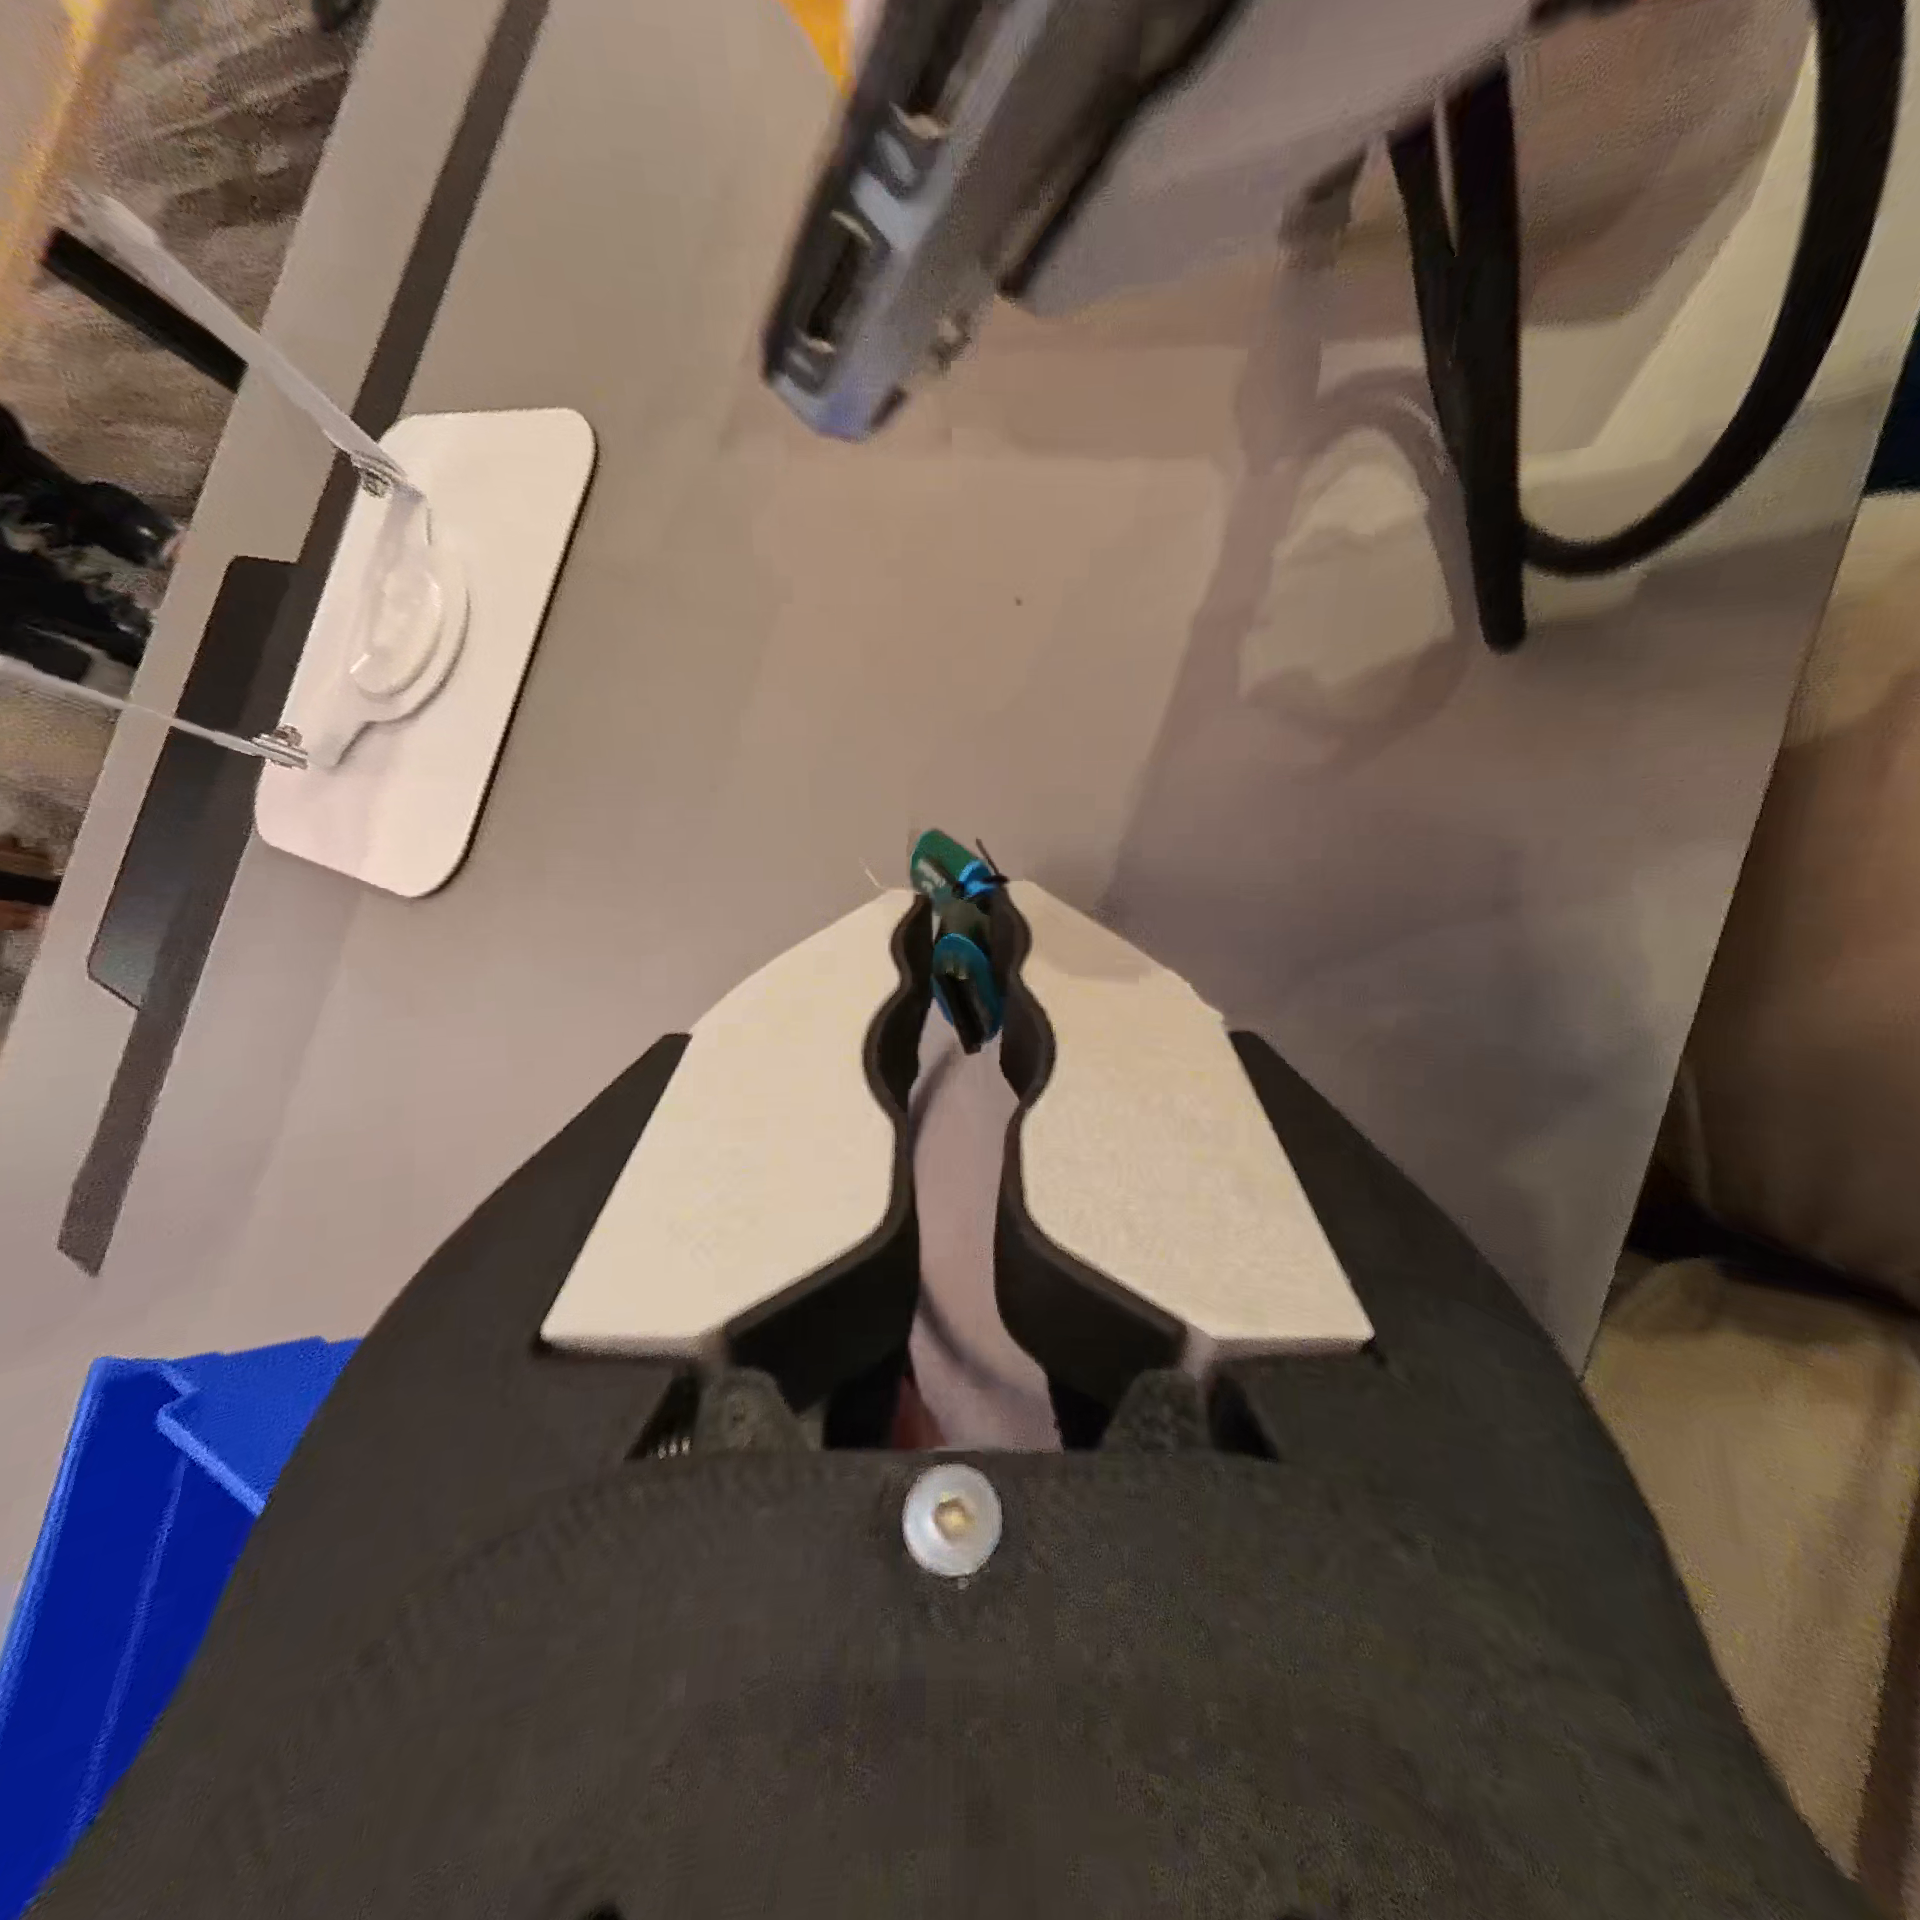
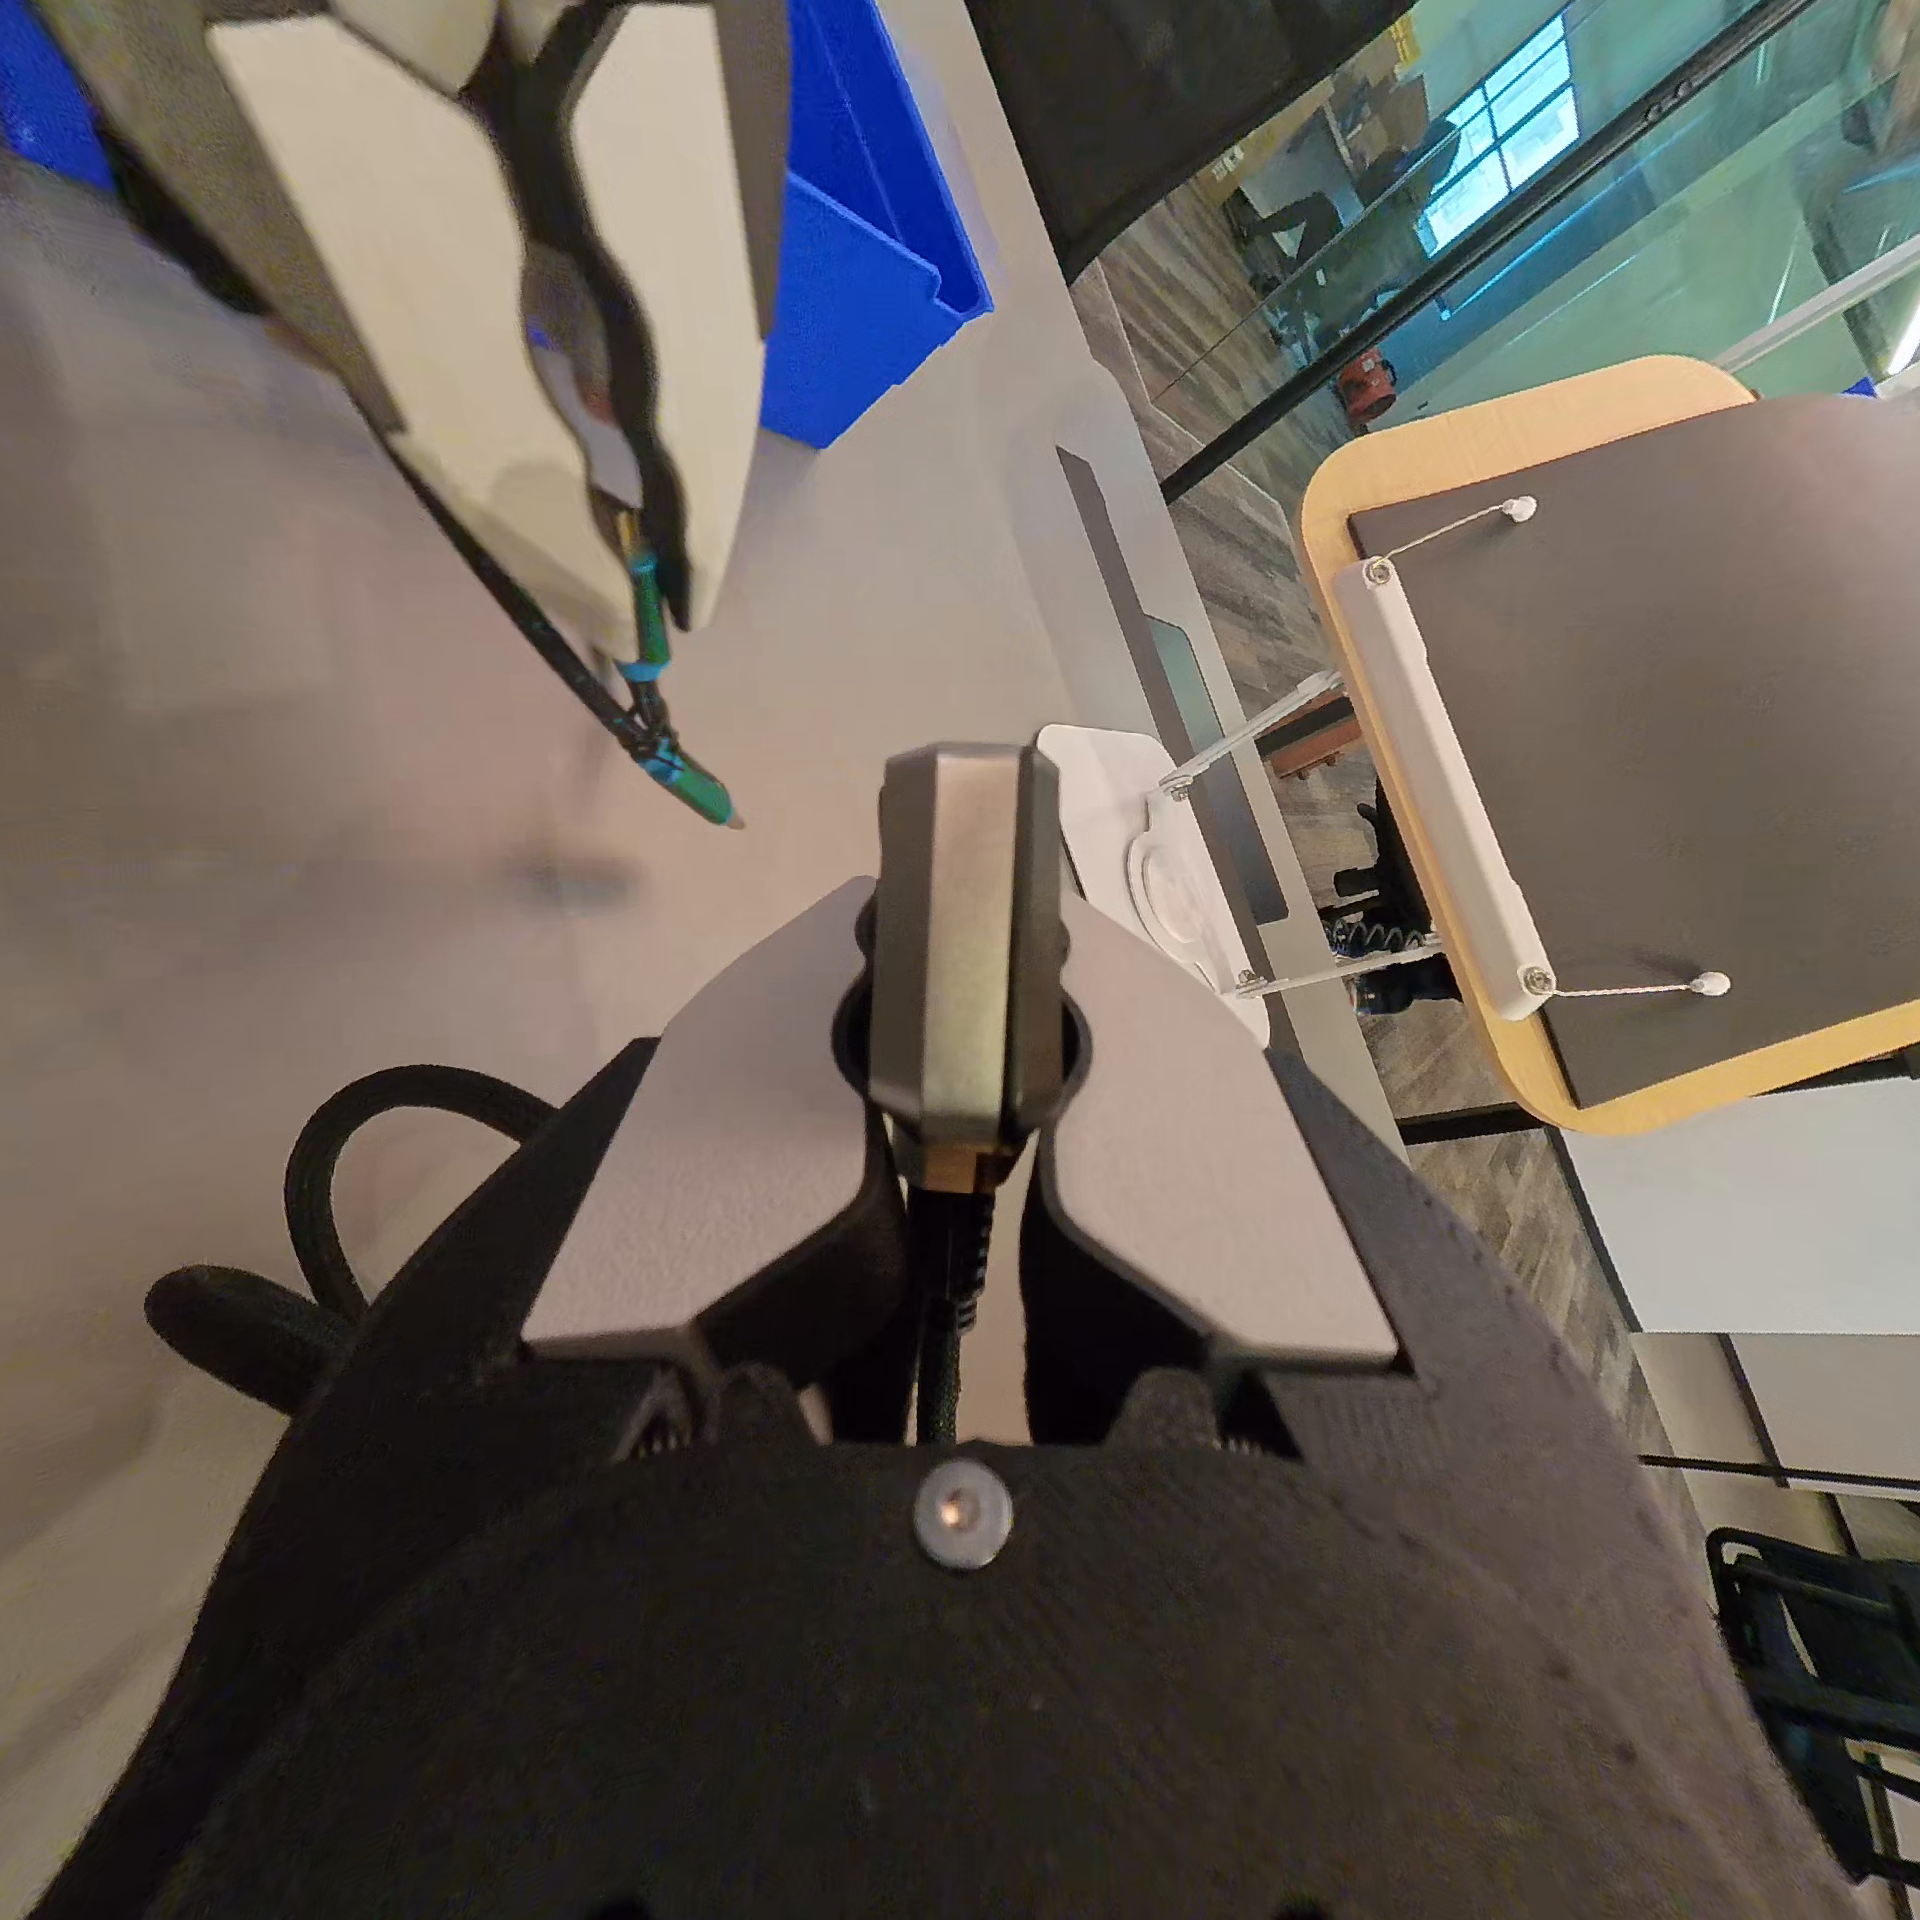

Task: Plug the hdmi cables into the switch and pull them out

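My left gripper [image 1: 961,899] is shut on a small plug [image 1: 961,987] with blue and green parts that pokes out past the fingertips. My right gripper [image 2: 966,902] is shut on the switch [image 2: 966,935], a dark grey metal box with a black braided cable [image 2: 332,1132] trailing from its rear. In the left wrist view the switch [image 1: 894,239] hangs at the top, its row of ports facing the plug. In the right wrist view the left gripper [image 2: 660,623] is at upper left and the plug's green tip [image 2: 707,800] points toward the switch, a short gap away.
Both grippers hover over a grey table [image 1: 831,675]. A white plate with a clear round mount [image 1: 416,665] lies near the table's edge. A blue bin [image 1: 135,1558] stands beside the left gripper. A black cable loop [image 1: 1455,416] hangs under the switch. A second table with a black board [image 2: 1662,727] stands beyond. About 9 centimeters separates my left fingertips from my right.
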### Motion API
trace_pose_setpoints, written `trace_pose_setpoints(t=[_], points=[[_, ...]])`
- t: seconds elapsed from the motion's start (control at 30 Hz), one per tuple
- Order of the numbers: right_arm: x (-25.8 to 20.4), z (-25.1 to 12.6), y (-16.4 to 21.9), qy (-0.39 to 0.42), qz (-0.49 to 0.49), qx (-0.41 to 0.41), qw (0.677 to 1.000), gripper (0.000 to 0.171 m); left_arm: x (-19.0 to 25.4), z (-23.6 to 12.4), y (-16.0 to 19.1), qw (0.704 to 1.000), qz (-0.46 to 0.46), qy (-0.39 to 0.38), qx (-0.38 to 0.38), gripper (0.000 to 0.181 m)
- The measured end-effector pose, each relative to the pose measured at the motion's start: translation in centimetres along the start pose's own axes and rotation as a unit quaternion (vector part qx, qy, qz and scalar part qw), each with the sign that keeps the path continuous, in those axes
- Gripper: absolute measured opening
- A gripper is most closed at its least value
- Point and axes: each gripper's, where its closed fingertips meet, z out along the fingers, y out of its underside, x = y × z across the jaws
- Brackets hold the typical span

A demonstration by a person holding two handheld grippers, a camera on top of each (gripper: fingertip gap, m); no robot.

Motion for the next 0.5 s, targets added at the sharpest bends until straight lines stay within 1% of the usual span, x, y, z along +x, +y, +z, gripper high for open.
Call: trace_pose_setpoints(t=[0.03,0.13,0.2,0.27,0.43,0.5], points=[[0.0,0.0,0.0,0.000,0.000,0.000,1.000,0.023,0.4,0.2,0.4,1.000,0.008,-0.005,-0.009,0.010],[0.0,0.0,0.0,0.000,-0.001,0.000,1.000,0.023,1.7,0.8,1.9,0.999,0.005,0.005,-0.043,0.011],[0.0,0.0,0.0,-0.001,-0.001,-0.001,1.000,0.023,1.9,0.8,2.4,0.999,-0.002,-0.001,-0.045,0.021],[-0.1,0.0,0.0,-0.001,-0.001,-0.001,1.000,0.023,2.1,0.7,2.6,0.999,-0.025,0.004,-0.047,0.029],[-0.1,0.0,-0.1,-0.002,-0.002,0.000,1.000,0.023,1.5,0.7,2.6,0.994,-0.085,-0.015,-0.062,0.043],[-0.1,0.0,-0.1,-0.003,-0.002,-0.001,1.000,0.023,1.6,1.5,3.0,0.990,-0.109,-0.021,-0.086,0.043]])
